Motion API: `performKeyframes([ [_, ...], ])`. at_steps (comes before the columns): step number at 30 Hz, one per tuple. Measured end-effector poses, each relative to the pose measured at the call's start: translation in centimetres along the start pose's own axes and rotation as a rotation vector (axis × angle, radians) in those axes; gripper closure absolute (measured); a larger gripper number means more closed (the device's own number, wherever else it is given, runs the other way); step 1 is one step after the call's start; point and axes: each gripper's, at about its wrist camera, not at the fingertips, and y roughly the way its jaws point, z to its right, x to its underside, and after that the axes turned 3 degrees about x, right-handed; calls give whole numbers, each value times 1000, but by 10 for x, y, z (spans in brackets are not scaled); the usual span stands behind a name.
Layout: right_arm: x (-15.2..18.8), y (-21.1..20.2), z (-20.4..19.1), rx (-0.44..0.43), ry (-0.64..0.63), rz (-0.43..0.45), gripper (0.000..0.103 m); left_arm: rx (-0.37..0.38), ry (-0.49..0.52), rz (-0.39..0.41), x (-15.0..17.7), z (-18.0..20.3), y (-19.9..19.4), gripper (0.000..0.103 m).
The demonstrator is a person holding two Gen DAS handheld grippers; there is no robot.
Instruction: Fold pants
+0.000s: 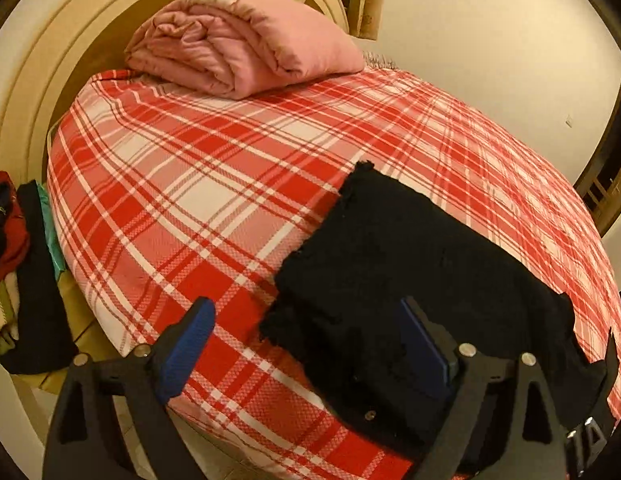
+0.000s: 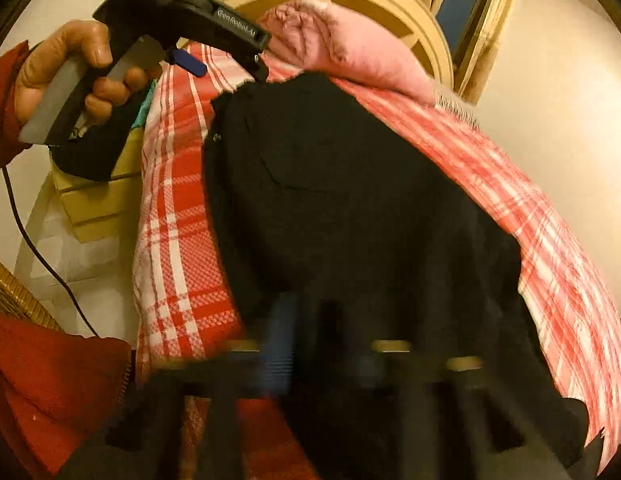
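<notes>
Left gripper (image 1: pixel 306 344): jaws spread wide, nothing pinched. Left blue pad (image 1: pixel 186 350) hovers over the plaid bedspread (image 1: pixel 182 184); right pad (image 1: pixel 424 350) sits over the near edge of the black pants (image 1: pixel 394 248), contact unclear. Pants lie in a folded dark stack on the bed's near right side, pink folded blanket (image 1: pixel 238 40) at the far end. Right gripper (image 2: pixel 306 356): heavily motion-blurred, low over the near end of the pants; can't tell jaw gap or grip.

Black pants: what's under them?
The black pants lie on the red plaid bedspread. Whatever sits beneath their middle is covered.
</notes>
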Motion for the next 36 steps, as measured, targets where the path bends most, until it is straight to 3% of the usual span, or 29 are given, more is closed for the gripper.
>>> performKeyframes([
  [4,-1,-15,-4,12,-28,20,100,-12,-31,-32,0,-2,15,10],
  [7,2,-32,-7,-47,-31,22,101,-32,-83,-44,1,-10,16,10],
  [9,7,-33,-10,-75,-45,-2,101,-28,-100,-30,0,-16,11,10],
  [12,19,-22,-13,-90,-46,-39,101,-80,-78,19,-3,-17,-1,10],
  [17,9,-35,13,-144,106,7,99,-96,-35,69,-11,-3,-9,10],
  [18,5,-42,28,-167,180,26,96,-91,-13,79,-12,5,-10,10],
  [20,0,-55,68,-213,350,80,73,-82,21,89,-14,18,-7,10],
  [21,1,-60,91,-218,432,102,39,-68,38,87,-13,27,-4,10],
  [22,3,-63,116,-197,520,125,19,-55,48,82,-12,34,0,10],
  [25,14,-63,174,-149,701,193,19,-39,77,59,-2,55,12,10],
  [28,12,-32,209,-208,789,127,20,-71,148,45,13,77,24,10],
  [31,8,0,220,-241,803,85,21,-139,227,50,30,89,31,10],
  [33,2,26,219,-296,802,36,21,-144,237,69,39,91,30,9],
  [36,2,55,212,-305,821,-55,21,-146,241,86,46,93,29,5],
])
